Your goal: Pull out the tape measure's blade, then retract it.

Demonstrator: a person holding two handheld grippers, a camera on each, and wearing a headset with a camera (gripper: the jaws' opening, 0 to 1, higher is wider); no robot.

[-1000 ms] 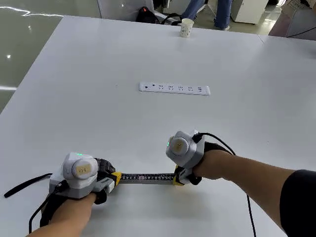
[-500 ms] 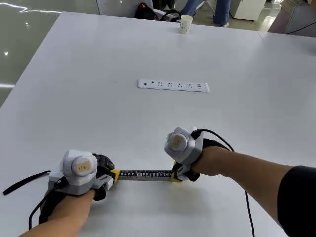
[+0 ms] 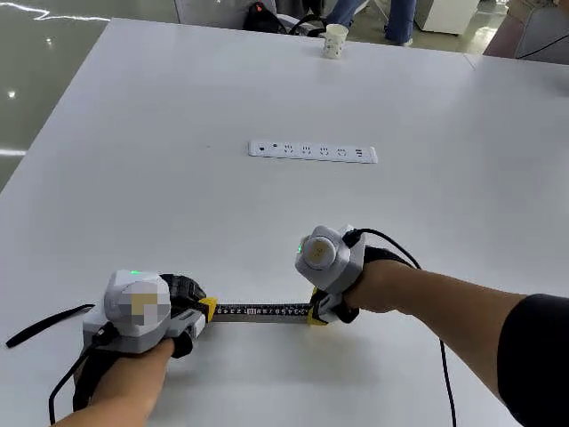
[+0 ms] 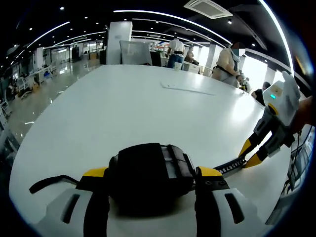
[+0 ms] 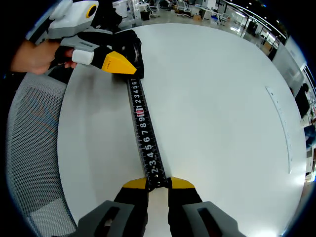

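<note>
A black tape measure case [image 3: 182, 294] rests on the white table [image 3: 267, 80] near its front edge, and my left gripper [image 3: 203, 313] is shut on it. In the left gripper view the case [image 4: 148, 192] sits wedged between the yellow-tipped jaws of my left gripper [image 4: 150, 173]. A short stretch of the black blade [image 3: 262, 311] runs right from the case, flat along the table. My right gripper [image 3: 316, 316] is shut on the blade's free end. Numbered markings show on the blade [image 5: 144, 128], which leads from my right gripper [image 5: 158, 183] up to the case [image 5: 132, 49].
A white power strip [image 3: 313, 153] lies mid-table, well beyond the grippers. A paper cup [image 3: 334, 41] stands at the far edge. A black cable [image 3: 44, 325] trails left of the left hand. People stand past the table's far side.
</note>
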